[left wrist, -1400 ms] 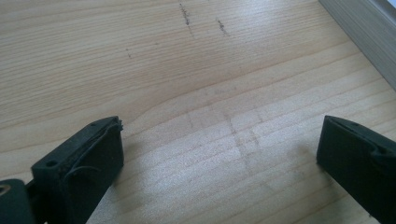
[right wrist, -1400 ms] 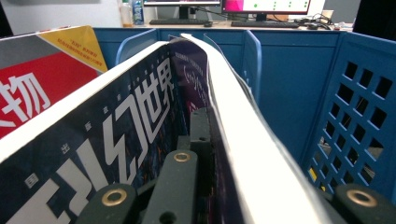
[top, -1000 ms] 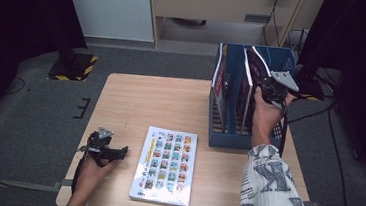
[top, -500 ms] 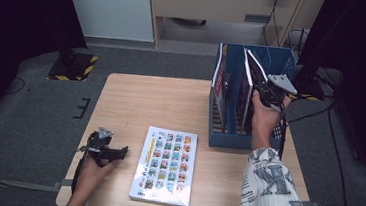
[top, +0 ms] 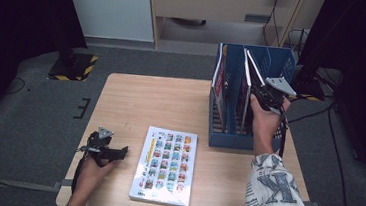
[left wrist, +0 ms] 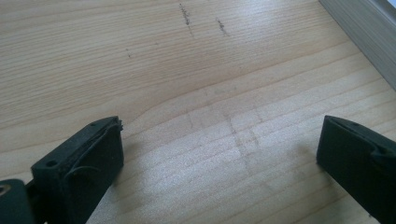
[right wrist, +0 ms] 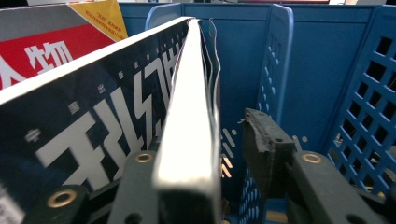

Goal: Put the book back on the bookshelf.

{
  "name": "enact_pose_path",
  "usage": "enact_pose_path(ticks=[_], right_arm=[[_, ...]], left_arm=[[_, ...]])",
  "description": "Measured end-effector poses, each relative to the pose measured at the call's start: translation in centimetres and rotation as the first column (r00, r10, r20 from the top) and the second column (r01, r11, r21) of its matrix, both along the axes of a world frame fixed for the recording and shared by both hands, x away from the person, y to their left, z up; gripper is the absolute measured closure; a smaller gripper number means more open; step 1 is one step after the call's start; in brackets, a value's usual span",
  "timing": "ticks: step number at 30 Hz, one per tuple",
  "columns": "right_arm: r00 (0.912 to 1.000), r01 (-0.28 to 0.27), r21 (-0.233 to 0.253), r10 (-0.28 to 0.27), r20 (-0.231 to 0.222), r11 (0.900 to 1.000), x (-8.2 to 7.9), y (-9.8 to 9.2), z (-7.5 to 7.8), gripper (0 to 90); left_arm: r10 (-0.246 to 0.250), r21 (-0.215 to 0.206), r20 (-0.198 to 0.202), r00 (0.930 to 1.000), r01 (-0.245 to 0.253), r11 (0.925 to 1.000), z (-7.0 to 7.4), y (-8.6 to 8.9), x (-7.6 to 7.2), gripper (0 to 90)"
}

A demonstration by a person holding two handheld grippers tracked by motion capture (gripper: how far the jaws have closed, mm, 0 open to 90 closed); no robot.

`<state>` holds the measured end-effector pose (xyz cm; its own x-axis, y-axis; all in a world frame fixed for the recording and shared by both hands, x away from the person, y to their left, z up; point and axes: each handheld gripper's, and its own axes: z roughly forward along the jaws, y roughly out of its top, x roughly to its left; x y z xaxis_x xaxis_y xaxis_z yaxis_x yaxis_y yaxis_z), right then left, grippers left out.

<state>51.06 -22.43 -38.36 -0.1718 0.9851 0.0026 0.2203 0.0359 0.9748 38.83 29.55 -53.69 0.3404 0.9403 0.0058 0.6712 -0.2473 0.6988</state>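
Note:
A dark book with white lettering (top: pixel 245 96) (right wrist: pixel 107 121) stands tilted in a blue file rack (top: pixel 228 137) (right wrist: pixel 364 93) at the table's right. My right gripper (top: pixel 263 94) (right wrist: pixel 201 144) straddles its upper edge. One jaw lies against the cover and the other stands a little off the pages, so it is open. A red-covered book (top: pixel 218 86) (right wrist: pixel 42 51) stands in the slot to the left. My left gripper (top: pixel 119 152) (left wrist: pixel 219 144) rests open on the bare wood at the front left.
A picture book with rows of small coloured tiles (top: pixel 165 164) lies flat near the front middle of the wooden table (top: pixel 161 101). Its pale edge (left wrist: pixel 364 37) lies just beyond the left gripper. Grey floor surrounds the table, and cabinets stand behind it.
The right gripper has edged slightly down and left at the rack with the dark book between its jaws. The left hand and the picture book have not moved.

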Motion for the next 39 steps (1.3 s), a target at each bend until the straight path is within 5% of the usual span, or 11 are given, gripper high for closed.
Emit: enact_pose_path(ticks=[27,39], right_arm=[[1.0,0.002,-0.01,-0.002,-0.005,1.0,-4.2,-1.2,1.0,45.7],[0.9994,-0.033,-0.014,0.033,-0.005,0.999,-5.5,-1.3,0.9,52.3]], left_arm=[[-0.002,0.0,-0.001,1.0,0.002,1.0,0.0,-0.1,-0.1,0.0],[-0.002,0.0,-0.001,1.0,0.002,1.0,0.0,-0.1,-0.1,0.0]])
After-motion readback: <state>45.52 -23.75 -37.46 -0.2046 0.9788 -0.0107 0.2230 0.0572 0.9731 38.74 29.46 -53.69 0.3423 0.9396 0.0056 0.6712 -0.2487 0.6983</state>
